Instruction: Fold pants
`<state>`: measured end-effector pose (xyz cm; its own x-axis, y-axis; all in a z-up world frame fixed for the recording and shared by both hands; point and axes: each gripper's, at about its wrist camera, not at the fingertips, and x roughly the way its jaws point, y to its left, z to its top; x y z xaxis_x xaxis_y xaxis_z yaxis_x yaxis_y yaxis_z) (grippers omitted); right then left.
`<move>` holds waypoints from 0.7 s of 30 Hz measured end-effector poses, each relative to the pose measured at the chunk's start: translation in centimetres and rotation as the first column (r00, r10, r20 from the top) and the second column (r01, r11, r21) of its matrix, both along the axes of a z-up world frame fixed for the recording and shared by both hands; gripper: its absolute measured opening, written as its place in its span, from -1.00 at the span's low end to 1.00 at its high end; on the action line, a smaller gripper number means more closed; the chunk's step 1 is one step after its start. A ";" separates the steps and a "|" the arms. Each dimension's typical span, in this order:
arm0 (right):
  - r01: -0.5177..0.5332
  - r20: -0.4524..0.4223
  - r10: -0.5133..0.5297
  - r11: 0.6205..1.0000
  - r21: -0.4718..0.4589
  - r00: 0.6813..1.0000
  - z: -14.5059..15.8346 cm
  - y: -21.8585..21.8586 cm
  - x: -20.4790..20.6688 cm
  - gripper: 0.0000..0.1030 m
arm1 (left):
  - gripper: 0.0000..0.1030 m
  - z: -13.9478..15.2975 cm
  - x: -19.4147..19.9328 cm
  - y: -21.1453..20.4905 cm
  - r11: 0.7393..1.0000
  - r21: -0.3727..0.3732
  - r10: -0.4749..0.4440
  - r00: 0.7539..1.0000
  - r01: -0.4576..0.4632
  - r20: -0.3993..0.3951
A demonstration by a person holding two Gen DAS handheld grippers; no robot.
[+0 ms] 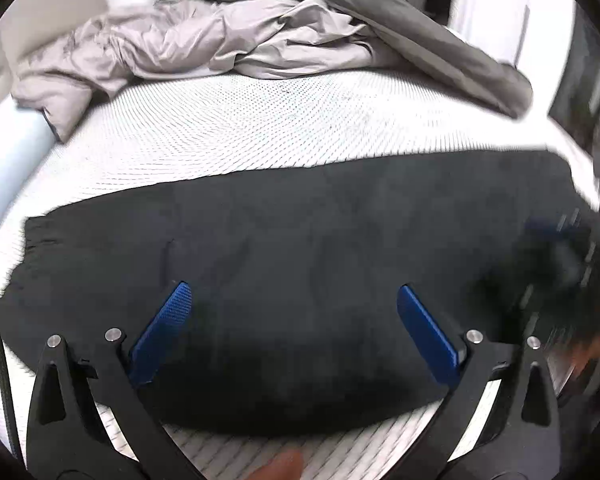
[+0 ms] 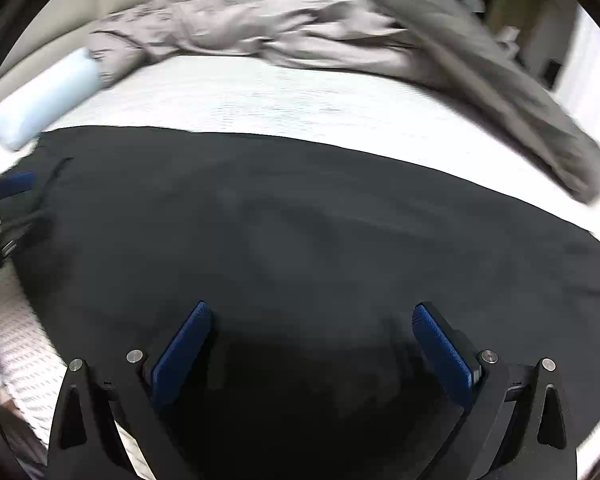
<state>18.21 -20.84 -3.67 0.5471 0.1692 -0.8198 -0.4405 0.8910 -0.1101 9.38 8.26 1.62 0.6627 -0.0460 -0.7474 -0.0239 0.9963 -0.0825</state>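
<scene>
Black pants (image 1: 292, 248) lie flat across the white mattress (image 1: 240, 132), spread left to right; they also fill the right wrist view (image 2: 300, 232). My left gripper (image 1: 294, 300) is open just above the pants' near edge, with blue pads (image 1: 164, 328) wide apart and nothing between them. My right gripper (image 2: 312, 320) is open over the pants' near part and holds nothing. It appears blurred at the right edge of the left wrist view (image 1: 556, 248). The left gripper shows at the left edge of the right wrist view (image 2: 8, 192).
A crumpled grey duvet (image 1: 228, 40) lies along the far side of the mattress and runs down its right side (image 2: 520, 92). A pale blue bolster (image 2: 44, 100) lies at the far left. Beyond the bed is a wall with furniture at the far right.
</scene>
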 end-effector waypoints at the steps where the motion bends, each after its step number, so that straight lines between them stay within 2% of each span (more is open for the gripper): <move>1: -0.016 -0.050 0.017 1.000 0.020 0.999 -0.7 0.6 0.2 0.99 | 0.99 -0.2 1.5 -0.4 0.999 -0.032 -0.003 1.000 0.002 -0.019; 2: -0.027 -0.088 0.028 0.999 0.018 0.996 -1.4 1.2 0.2 0.98 | 0.99 -0.6 2.4 -0.9 0.999 -0.033 -0.008 0.999 0.007 -0.033; 3: -0.038 -0.076 0.039 0.999 0.014 0.996 -1.7 1.0 0.4 0.98 | 0.99 -1.1 3.2 -1.4 1.000 -0.015 -0.010 0.999 0.009 -0.052; 4: -0.054 -0.072 0.055 0.998 0.017 0.996 -1.8 1.1 0.2 0.98 | 0.99 -2.0 4.2 -2.1 0.999 0.037 -0.005 0.996 0.008 -0.087; 5: -0.073 -0.077 0.074 0.997 0.014 0.994 -1.8 1.0 0.1 0.98 | 1.00 -3.3 4.9 -3.0 0.993 0.121 0.007 0.991 0.010 -0.136; 6: -0.098 -0.073 0.098 0.995 -0.002 0.993 -1.8 0.9 0.0 0.98 | 1.00 -4.3 5.2 -3.4 0.986 0.168 0.009 0.988 0.017 -0.151; 9: -0.118 -0.045 0.114 0.990 -0.081 0.992 -1.4 -0.6 0.7 0.99 | 1.00 -4.4 4.8 -2.9 0.986 0.165 0.015 0.991 0.007 -0.133; 12: -0.060 -0.036 0.058 0.997 -0.053 0.998 -1.2 -3.1 1.6 0.99 | 1.00 -4.4 4.0 -0.6 0.972 0.218 0.115 0.987 -0.089 -0.111; 13: -0.040 -0.038 0.038 0.998 -0.038 0.999 -1.4 -3.8 1.9 0.98 | 1.00 -4.3 3.5 0.3 0.975 0.194 0.130 0.987 -0.109 -0.100; 16: -0.046 -0.034 0.046 0.999 -0.015 0.998 -1.0 -4.3 1.3 0.99 | 0.99 -3.2 2.3 1.3 0.989 0.126 0.090 0.993 -0.080 -0.075; 18: -0.052 -0.031 0.051 0.998 -0.024 0.998 -0.9 -4.2 1.2 0.99 | 0.99 -1.5 0.7 2.6 0.994 0.085 0.062 0.998 -0.061 -0.010; 21: -0.044 -0.024 0.044 0.999 -0.027 0.999 -0.8 -3.2 0.6 0.99 | 0.98 -0.1 -1.0 5.8 0.989 0.067 0.131 0.991 -0.133 0.038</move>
<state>18.85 -24.04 -4.49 0.5200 0.1696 -0.8372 -0.4821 0.8673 -0.1238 8.36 14.07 1.54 0.6842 0.0946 -0.7231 -0.1541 0.9879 -0.0166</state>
